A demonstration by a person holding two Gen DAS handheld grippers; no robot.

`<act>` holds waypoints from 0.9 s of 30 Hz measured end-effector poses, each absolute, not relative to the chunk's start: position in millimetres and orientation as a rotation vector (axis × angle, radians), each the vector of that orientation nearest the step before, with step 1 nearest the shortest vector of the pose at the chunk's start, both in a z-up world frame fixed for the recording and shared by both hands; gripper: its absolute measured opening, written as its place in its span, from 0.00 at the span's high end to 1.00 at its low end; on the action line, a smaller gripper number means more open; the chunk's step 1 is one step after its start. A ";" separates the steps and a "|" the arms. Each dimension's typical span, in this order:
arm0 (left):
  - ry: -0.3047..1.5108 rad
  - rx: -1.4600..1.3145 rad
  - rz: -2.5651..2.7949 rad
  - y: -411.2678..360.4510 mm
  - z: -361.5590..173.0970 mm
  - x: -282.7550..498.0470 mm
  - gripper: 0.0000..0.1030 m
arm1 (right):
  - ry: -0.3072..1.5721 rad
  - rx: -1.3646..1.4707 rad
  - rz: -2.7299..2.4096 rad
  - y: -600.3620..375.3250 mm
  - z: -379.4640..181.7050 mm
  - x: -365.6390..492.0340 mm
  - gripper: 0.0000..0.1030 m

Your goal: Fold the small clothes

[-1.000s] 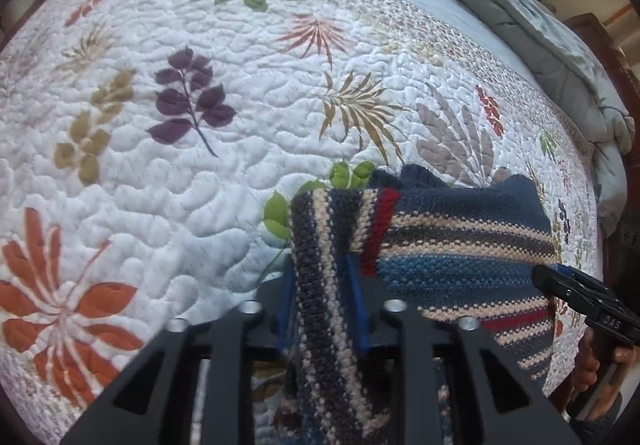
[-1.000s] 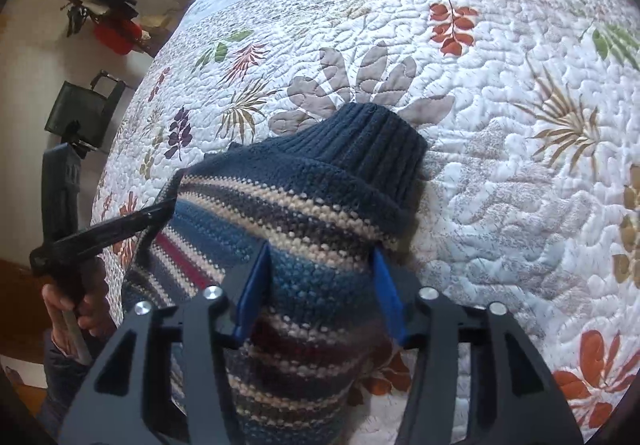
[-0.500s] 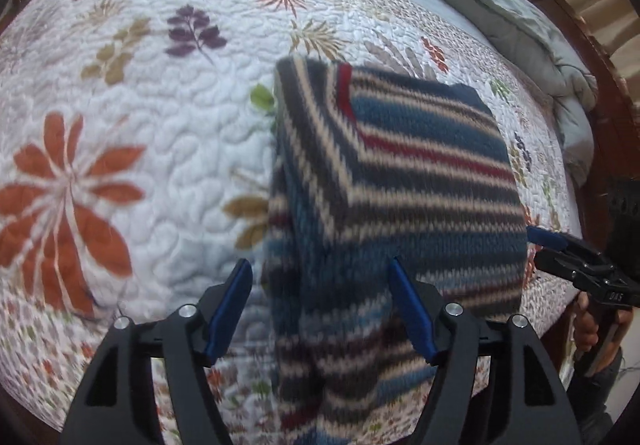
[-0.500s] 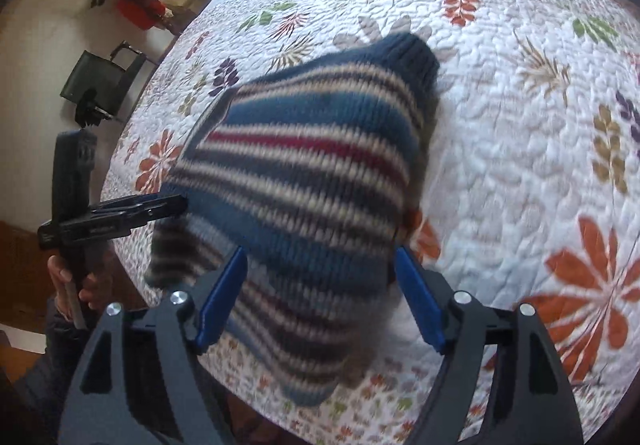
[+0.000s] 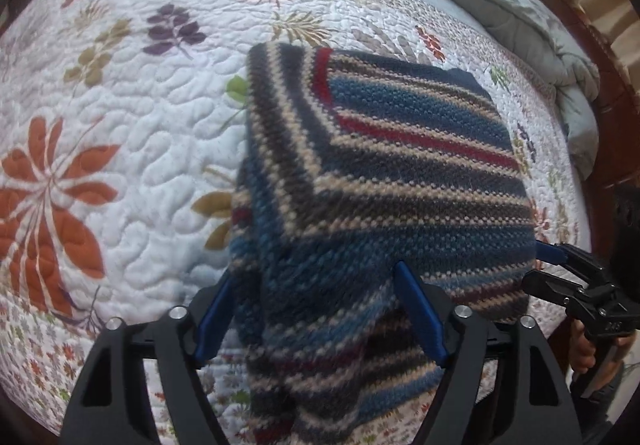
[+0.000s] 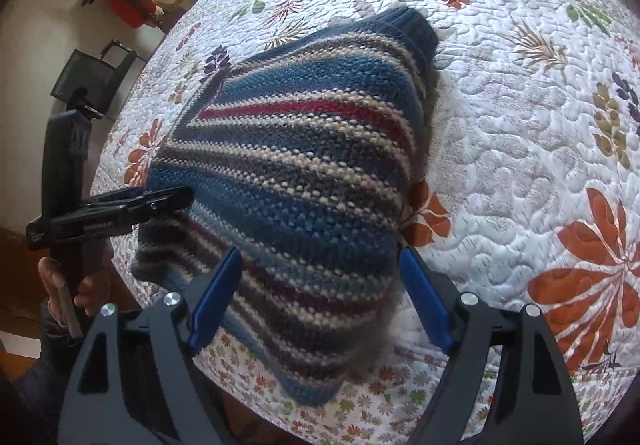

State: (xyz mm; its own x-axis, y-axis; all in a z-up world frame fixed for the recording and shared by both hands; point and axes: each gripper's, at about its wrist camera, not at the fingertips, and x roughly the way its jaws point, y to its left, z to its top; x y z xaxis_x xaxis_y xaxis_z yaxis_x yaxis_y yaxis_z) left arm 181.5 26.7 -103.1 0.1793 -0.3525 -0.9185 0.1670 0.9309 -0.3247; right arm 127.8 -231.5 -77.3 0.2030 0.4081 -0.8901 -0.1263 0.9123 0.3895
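Observation:
A small striped knit sweater [image 5: 384, 181] in blue, beige, grey and red lies folded on the floral quilt [image 5: 120, 117], its near edge hanging over the bed's front edge. It also shows in the right wrist view [image 6: 296, 173], with its dark blue ribbed hem [image 6: 416, 29] at the far end. My left gripper [image 5: 316, 309] is open, its blue pads either side of the sweater's near left part. My right gripper [image 6: 320, 297] is open over the near right part. Each gripper shows in the other's view, the right one [image 5: 560, 269] and the left one [image 6: 132, 205].
A grey duvet [image 5: 500, 5] is bunched at the back right of the bed, by a wooden headboard [image 5: 608, 93]. A black chair [image 6: 92, 77] and red object [image 6: 128, 11] stand on the floor beyond the bed's left side.
A second ago both grippers were shut on the sweater's edge. They have let go, opened wide and drawn back toward the bed's front edge. The sweater now lies folded.

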 end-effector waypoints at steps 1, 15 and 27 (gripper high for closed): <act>1.339 -0.152 -0.369 24.1 -104.4 182.7 0.21 | 1.321 0.251 0.374 -229.3 -80.4 129.9 0.21; 1.376 -0.204 -0.453 22.8 -133.0 200.1 0.11 | 1.349 0.276 0.395 -220.0 -115.4 151.9 0.11; 1.316 -0.133 -0.462 4.4 -127.2 193.5 0.24 | 1.350 0.313 0.434 -216.3 -129.3 162.9 0.07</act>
State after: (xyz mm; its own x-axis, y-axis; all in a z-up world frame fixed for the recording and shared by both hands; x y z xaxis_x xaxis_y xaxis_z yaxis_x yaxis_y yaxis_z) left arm 193.5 4.4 -127.2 0.1761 -0.3992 -0.8998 0.2511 0.9021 -0.3510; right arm 162.9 -216.3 -129.3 0.1598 0.4730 -0.8664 -0.1201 0.8805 0.4586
